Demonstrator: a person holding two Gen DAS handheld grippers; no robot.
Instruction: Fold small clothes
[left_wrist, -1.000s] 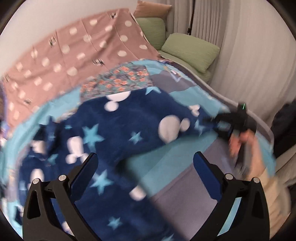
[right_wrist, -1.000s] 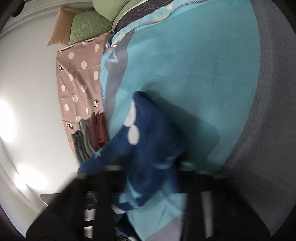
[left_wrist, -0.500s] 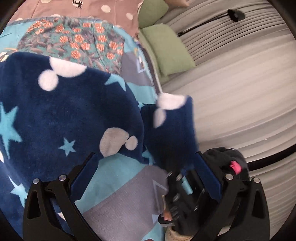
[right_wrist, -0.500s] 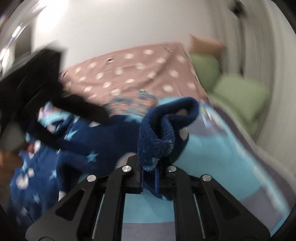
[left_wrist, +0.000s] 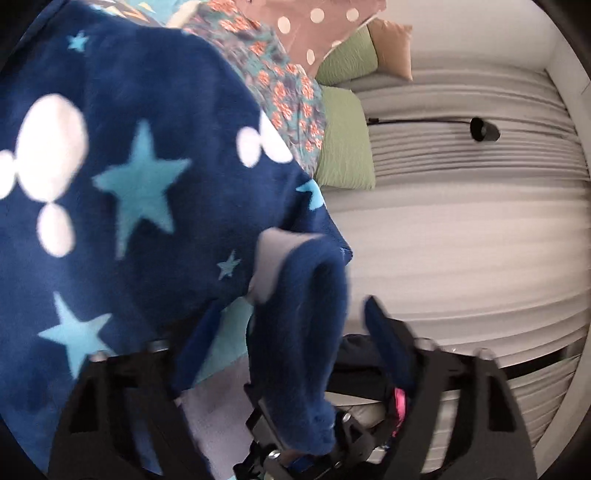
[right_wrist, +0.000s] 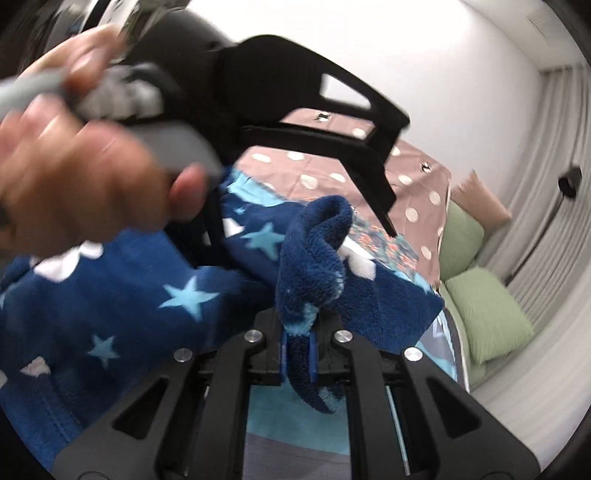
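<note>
A navy fleece garment (left_wrist: 140, 192) with light-blue stars and white spots lies spread over the bed. My right gripper (right_wrist: 298, 349) is shut on a raised, bunched edge of it (right_wrist: 314, 254). In the left wrist view that held fold (left_wrist: 306, 321) hangs between my left gripper's open fingers (left_wrist: 288, 325), just above the right gripper (left_wrist: 306, 446). In the right wrist view the left gripper (right_wrist: 384, 177) is open above the garment, with the hand (right_wrist: 74, 162) on its grip.
A turquoise and grey bedspread (right_wrist: 291, 439) covers the bed. A floral cloth (left_wrist: 284, 88) and a pink dotted sheet (right_wrist: 417, 181) lie beyond the garment. Green pillows (right_wrist: 487, 310) and pleated curtains (left_wrist: 461, 221) stand at the right.
My left gripper has swung in close, so the fold held by the right gripper now sits between its open fingers. The right gripper has kept its hold and lifted the fold higher.
</note>
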